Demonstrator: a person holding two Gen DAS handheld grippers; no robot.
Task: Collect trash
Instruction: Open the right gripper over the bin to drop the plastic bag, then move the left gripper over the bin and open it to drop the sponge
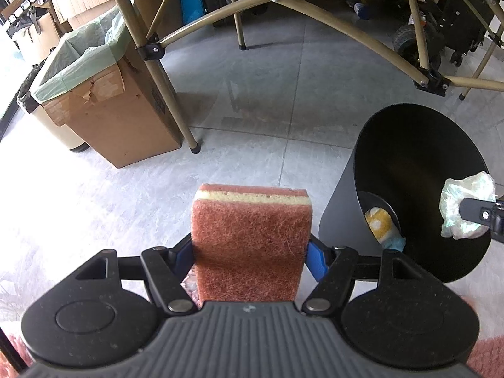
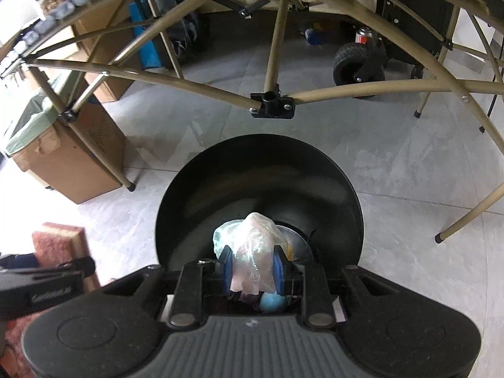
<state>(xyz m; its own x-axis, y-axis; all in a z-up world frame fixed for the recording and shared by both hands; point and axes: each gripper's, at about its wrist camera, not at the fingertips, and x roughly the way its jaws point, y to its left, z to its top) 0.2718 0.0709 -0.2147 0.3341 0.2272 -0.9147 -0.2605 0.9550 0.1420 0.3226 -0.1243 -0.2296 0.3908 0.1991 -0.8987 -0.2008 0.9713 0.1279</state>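
Left wrist view first: the left gripper has its jaws clamped on a reddish scouring sponge, blue pads pressing its two sides, and the sponge stands upright between them with a pale yellow foam stripe showing along its top edge. It hangs over grey floor tiles, outside the bin. Over at three o'clock sits the black trash bin, mouth gaping, and down at its bottom lies a yellow-and-white scrap beside something light blue. At the bin's far rim, still around three o'clock, the right gripper comes in from the edge carrying a crumpled clear plastic wad above the opening. Up at ten o'clock a cardboard box lined with a green bag stands against a tan table leg. Switching to the right wrist view, the right gripper's jaws are pinching that plastic wad, narrow gap, blue pads squeezing the film on both sides, and it dangles right over the black bin, which fills the centre of the picture. A light blue ball-like bit peeks out beneath the wad at six o'clock. At nine o'clock the sponge shows again, held by the left gripper, clear of the bin's rim. Tan folding-table struts arch across twelve o'clock, with a black wheel behind them at one o'clock.
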